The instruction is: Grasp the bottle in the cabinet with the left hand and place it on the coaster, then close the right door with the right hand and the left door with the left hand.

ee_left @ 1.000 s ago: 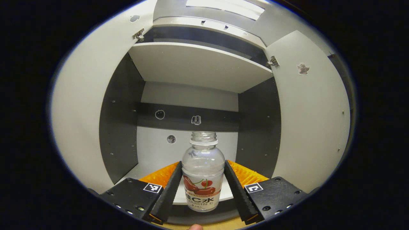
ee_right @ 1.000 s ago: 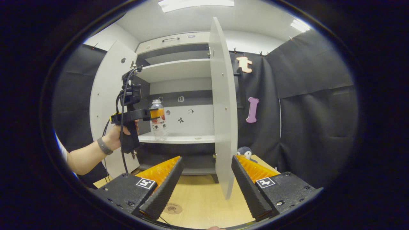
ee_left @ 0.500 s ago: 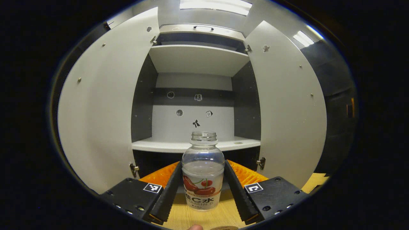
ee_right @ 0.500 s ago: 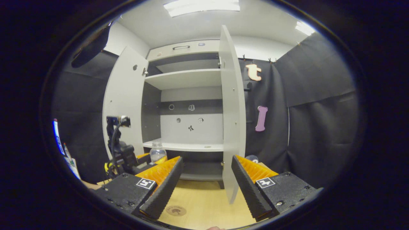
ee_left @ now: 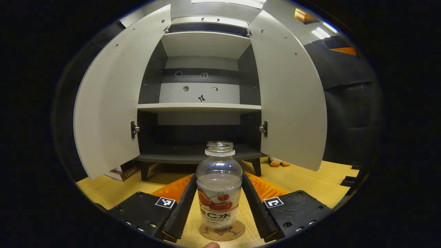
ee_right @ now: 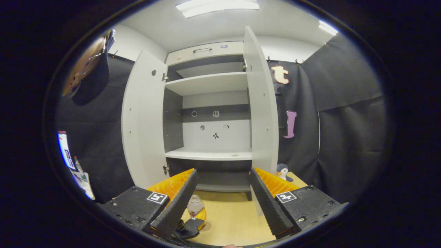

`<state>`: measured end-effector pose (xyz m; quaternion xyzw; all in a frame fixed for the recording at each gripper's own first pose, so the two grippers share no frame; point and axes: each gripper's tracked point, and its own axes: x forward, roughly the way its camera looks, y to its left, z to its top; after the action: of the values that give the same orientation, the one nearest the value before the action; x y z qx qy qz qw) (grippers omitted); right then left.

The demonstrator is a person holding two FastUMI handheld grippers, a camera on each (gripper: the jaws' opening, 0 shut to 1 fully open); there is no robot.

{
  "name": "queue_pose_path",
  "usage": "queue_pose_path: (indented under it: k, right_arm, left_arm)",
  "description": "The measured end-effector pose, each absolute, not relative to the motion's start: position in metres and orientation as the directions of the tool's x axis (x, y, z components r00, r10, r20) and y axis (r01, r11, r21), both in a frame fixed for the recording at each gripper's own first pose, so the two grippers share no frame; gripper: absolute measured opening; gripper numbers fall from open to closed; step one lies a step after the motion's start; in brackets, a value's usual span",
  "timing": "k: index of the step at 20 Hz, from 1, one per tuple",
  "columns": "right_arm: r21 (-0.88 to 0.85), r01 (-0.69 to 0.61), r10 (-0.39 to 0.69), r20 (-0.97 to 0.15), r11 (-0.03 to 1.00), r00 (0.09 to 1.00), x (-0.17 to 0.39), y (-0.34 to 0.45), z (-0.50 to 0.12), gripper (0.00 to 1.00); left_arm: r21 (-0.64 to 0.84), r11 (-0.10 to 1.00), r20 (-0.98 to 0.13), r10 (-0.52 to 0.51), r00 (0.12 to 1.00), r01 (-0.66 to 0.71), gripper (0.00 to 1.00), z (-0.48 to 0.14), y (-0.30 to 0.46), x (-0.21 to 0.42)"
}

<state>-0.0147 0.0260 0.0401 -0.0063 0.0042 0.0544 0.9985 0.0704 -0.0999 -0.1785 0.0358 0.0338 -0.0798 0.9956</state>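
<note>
Your left gripper [ee_left: 219, 203] has the bottle [ee_left: 219, 186] pinched at its label, a finger pressed against each side, and the bottle's base sits right over the coaster [ee_left: 222, 231] on the wooden table [ee_left: 303, 179]; whether it is touching down or a hair above, I can't tell from the left gripper view. The bottle has no cap and is upright, so keep it level. If you let go while it hangs above the coaster, it may drop, rock and topple. If you open only a little and pull away, a finger could drag the bottle off the coaster or tip it. Your right gripper [ee_right: 220, 203] is wide open with nothing between its fingers, waiting near the table, and in the right gripper view the bottle stands low and near, just left of centre. The cabinet [ee_left: 200, 106] is far ahead with both doors swung out, the right door [ee_right: 263, 113] close in front of your right gripper. Swing that door too early or too wide and your arm could clip the bottle, so settle the bottle first.
</note>
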Motion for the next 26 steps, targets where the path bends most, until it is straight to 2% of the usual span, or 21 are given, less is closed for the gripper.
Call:
queue_pose_path:
  k: [6,10,16,18,19,26]
  right_arm:
    - [-0.031,-0.094,0.092,-0.075,0.995,0.993,-0.018,0.024,0.029,1.0]
    - [-0.035,-0.103,0.1,-0.078,0.994,0.992,-0.016,0.03,0.03,0.99]
    - [0.002,-0.092,0.091,-0.121,0.996,0.988,-0.022,0.025,0.014,0.99]
    - [0.006,-0.084,0.084,-0.13,0.996,0.988,-0.021,0.021,0.01,1.0]
    - [0.004,-0.083,0.083,-0.133,0.997,0.988,-0.021,0.019,0.009,1.0]
    - [-0.05,-0.092,0.085,-0.12,0.995,0.989,-0.029,0.013,0.004,0.98]
  left_arm:
    - [0.089,0.986,-0.038,-0.139,0.99,0.142,0.78,-0.186,-0.098,0.061]
    - [0.061,0.989,-0.031,-0.134,0.991,0.135,0.78,-0.188,-0.097,0.059]
    - [0.049,0.99,-0.078,-0.127,0.989,0.131,0.84,-0.202,-0.092,0.054]
    - [0.04,0.989,-0.083,-0.14,0.987,0.144,0.92,-0.202,-0.092,0.051]
    - [0.03,0.988,-0.076,-0.149,0.986,0.152,0.94,-0.198,-0.093,0.049]
    - [0.015,0.987,0.019,-0.161,0.987,0.161,0.93,-0.141,-0.086,0.033]
